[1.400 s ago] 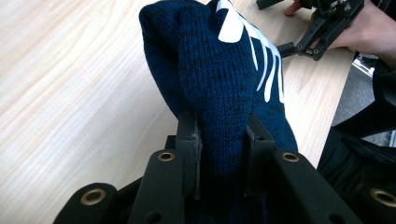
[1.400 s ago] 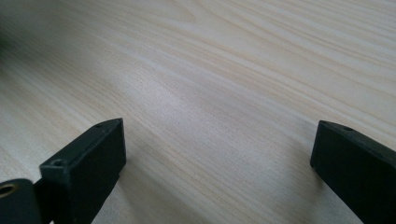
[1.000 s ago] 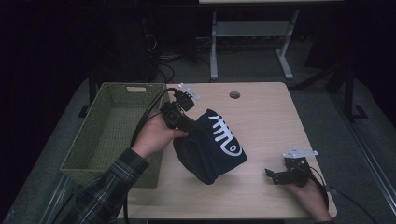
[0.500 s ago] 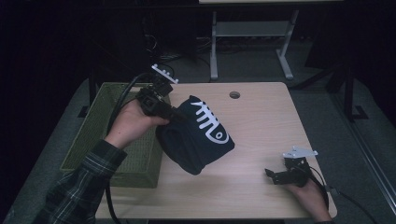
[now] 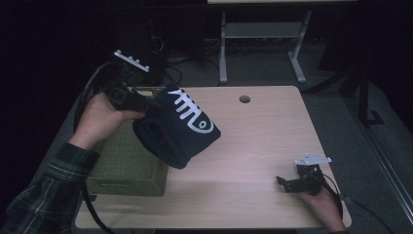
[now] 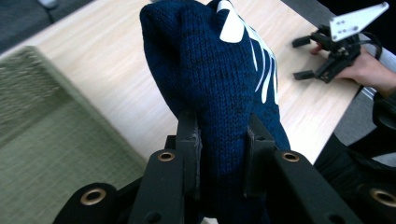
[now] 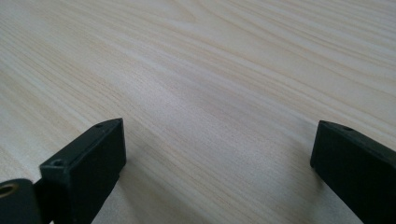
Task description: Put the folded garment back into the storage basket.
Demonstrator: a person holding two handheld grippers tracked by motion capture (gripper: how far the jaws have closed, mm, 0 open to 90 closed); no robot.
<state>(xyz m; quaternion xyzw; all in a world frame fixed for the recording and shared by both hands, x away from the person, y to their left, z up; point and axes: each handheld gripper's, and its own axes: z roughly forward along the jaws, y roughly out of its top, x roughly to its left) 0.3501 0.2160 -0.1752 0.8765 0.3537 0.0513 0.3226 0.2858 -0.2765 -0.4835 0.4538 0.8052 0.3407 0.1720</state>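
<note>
A dark blue knitted garment (image 5: 178,129) with a white fishbone pattern hangs in the air above the right edge of a green woven basket (image 5: 122,163). My left gripper (image 5: 150,108) is shut on its upper left part. In the left gripper view the two black jaws (image 6: 222,135) pinch a thick fold of the blue knit (image 6: 219,74). My right gripper (image 5: 288,183) rests on the wooden table (image 5: 253,141) at the front right, held by a hand. Its jaws stand wide open (image 7: 217,154) over bare wood, with nothing between them.
The basket (image 6: 42,135) stands at the table's left edge, and its inside looks bare where I can see it. A round cable hole (image 5: 244,99) lies near the table's far edge. A white metal frame (image 5: 263,34) stands on the floor behind. The right gripper (image 6: 327,51) shows beyond the garment.
My left hand has lifted the blue garment and carried it left, from over the table's middle to above the basket's right edge. The right gripper has stayed in place.
</note>
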